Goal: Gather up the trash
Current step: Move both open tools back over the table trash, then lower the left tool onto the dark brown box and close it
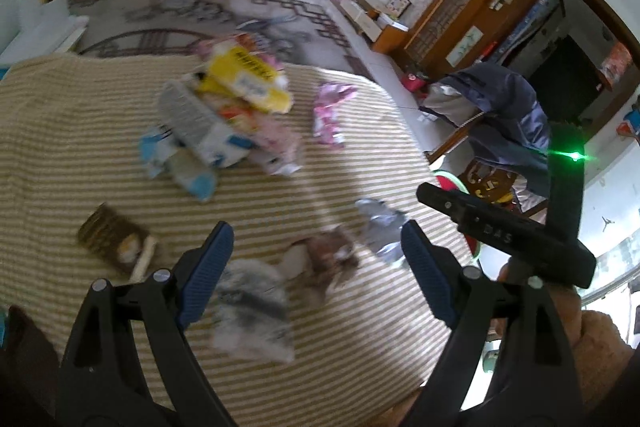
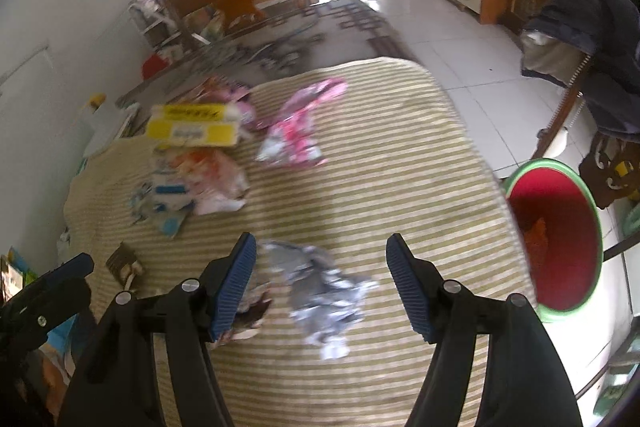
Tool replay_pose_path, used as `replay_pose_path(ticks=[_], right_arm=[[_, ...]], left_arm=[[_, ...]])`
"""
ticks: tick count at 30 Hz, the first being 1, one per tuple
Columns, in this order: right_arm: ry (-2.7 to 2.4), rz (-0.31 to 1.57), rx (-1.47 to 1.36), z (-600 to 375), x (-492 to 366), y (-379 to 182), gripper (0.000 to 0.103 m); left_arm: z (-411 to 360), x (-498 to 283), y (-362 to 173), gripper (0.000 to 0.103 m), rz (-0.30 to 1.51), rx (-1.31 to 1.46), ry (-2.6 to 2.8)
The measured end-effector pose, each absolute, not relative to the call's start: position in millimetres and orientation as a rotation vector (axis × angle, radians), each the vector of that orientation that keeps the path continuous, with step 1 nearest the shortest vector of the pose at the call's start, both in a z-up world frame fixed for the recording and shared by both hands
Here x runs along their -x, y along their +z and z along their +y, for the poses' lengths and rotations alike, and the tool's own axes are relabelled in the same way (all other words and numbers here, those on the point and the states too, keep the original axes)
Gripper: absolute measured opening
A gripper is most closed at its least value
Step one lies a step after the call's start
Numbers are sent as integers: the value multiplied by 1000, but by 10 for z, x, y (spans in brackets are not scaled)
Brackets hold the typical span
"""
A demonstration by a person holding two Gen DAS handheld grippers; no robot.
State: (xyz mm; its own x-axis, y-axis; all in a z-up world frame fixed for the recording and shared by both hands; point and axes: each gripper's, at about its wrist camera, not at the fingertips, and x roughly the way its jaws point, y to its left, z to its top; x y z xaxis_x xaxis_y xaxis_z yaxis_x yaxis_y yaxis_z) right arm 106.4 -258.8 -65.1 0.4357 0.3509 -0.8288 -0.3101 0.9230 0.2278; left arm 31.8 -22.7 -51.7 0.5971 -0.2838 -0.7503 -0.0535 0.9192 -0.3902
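Wrappers lie scattered on a striped cloth. My left gripper is open above a grey wrapper and a brown wrapper. My right gripper is open over a silver foil wrapper, which also shows in the left wrist view. A pink wrapper lies further off. A pile with a yellow box sits at the far left. A red bin with a green rim stands beside the cloth at the right.
A brown packet lies at the left. The right gripper's body shows in the left wrist view. A chair with a dark jacket stands right of the cloth. Tiled floor and a rug lie beyond.
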Motion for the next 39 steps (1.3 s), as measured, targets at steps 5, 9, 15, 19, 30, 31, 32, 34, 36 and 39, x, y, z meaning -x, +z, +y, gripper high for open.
replay_pose_path(ticks=[5, 9, 15, 19, 30, 31, 32, 34, 36, 39], right_arm=[[421, 1055, -27, -2390, -973, -686, 67], [419, 1061, -23, -2311, -893, -701, 67], [420, 1061, -10, -2222, -816, -697, 67], [416, 1066, -6, -2182, -783, -714, 68], [419, 1077, 1, -2149, -747, -740, 69], [417, 1078, -2, -2162, -749, -744, 69], [415, 1078, -3, -2173, -748, -746, 69], [409, 1078, -6, -2196, -753, -748, 69], [403, 1079, -12, -2225, -760, -754, 69], [397, 1083, -20, -2262, -772, -763, 69]], left_arm=[[26, -198, -574, 83, 935, 406, -101], [247, -113, -632, 83, 934, 439, -47], [704, 16, -857, 83, 962, 521, 83], [945, 47, -1054, 83, 1001, 606, 133], [1112, -293, -1496, 83, 1111, 730, 213], [1070, -351, -1509, 83, 1117, 689, 214], [1034, -399, -1518, 82, 1122, 660, 212], [939, -489, -1512, 77, 1127, 600, 198], [897, -532, -1518, 56, 1135, 555, 185], [843, -568, -1526, 48, 1144, 524, 163]])
